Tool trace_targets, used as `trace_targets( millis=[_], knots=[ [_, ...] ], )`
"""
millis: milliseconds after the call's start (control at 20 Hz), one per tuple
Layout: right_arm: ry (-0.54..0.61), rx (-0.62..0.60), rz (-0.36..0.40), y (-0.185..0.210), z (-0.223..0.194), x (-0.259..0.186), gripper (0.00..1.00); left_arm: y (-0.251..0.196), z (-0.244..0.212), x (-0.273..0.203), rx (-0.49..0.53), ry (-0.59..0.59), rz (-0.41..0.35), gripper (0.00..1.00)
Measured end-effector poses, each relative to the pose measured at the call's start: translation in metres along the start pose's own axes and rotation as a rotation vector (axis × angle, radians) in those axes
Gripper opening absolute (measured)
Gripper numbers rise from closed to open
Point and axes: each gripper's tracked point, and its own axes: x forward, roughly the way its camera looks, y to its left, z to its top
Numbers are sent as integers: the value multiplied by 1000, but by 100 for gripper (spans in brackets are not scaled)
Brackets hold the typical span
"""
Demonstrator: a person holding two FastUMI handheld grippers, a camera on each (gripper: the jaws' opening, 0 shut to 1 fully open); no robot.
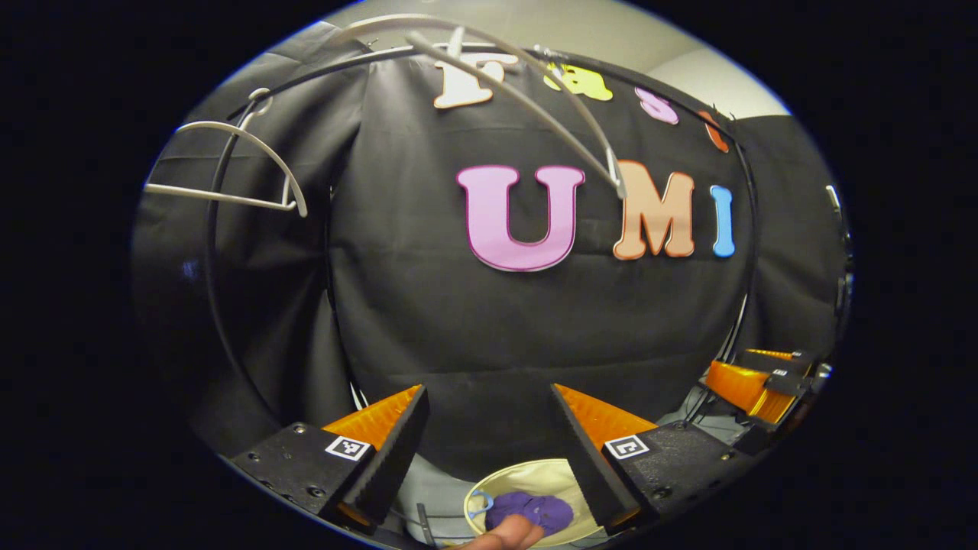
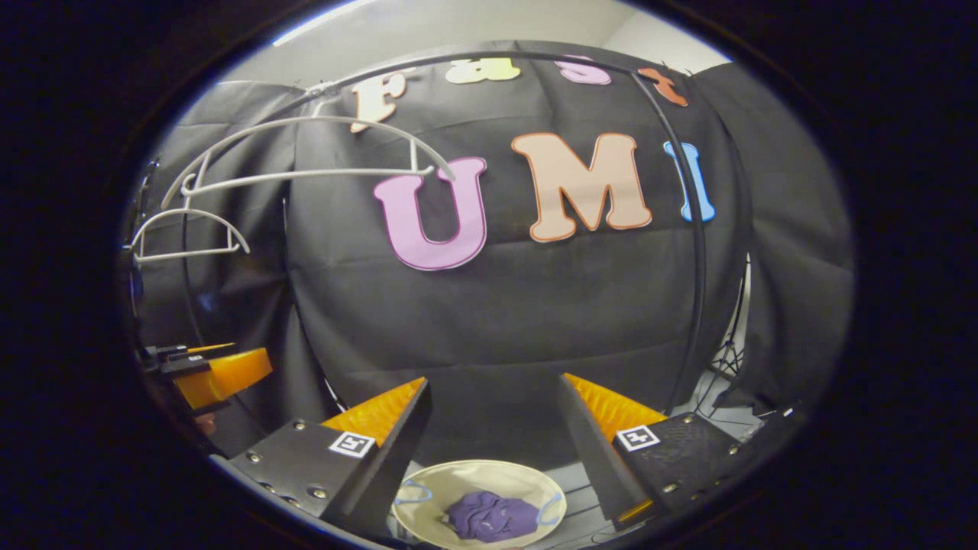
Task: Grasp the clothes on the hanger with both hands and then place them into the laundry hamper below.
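A crumpled purple garment (image 2: 489,516) lies inside the round cream laundry hamper (image 2: 428,496) on the floor below. In the left gripper view the same garment (image 1: 535,510) sits in the hamper (image 1: 527,477), partly behind a fingertip of a hand at the bottom edge. Two bare white hangers (image 2: 306,156) (image 2: 187,233) hang on the black rail. My left gripper (image 1: 489,435) is open with nothing between its fingers. My right gripper (image 2: 493,428) is open and empty too. Both hover above the hamper.
The black rail's curved frame (image 2: 699,252) arches around the cloth wall. One hanger (image 1: 229,164) hangs at the left, another (image 1: 527,99) near the top centre. The other gripper (image 1: 752,382) shows at the right edge, and at the left edge (image 2: 214,374) of the right gripper view.
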Motion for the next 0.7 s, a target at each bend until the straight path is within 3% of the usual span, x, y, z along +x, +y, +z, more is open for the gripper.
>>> trace_targets(
  millis=[250, 450, 500, 700],
  knots=[
    [-62, -33, 15, 10, 32, -32, 100, -5, 37, -32, 4, -73, -5, 93],
    [-111, -50, 50, 25, 56, -67, 93, -14, 54, -60, -12, -103, -17, 93],
    [-123, -55, 58, 29, 63, -76, 99, -15, 60, -66, -16, -109, -22, 93],
    [-173, -63, 66, 39, 90, -112, 99, -17, 87, -96, -1, -167, -22, 95]
  ],
)
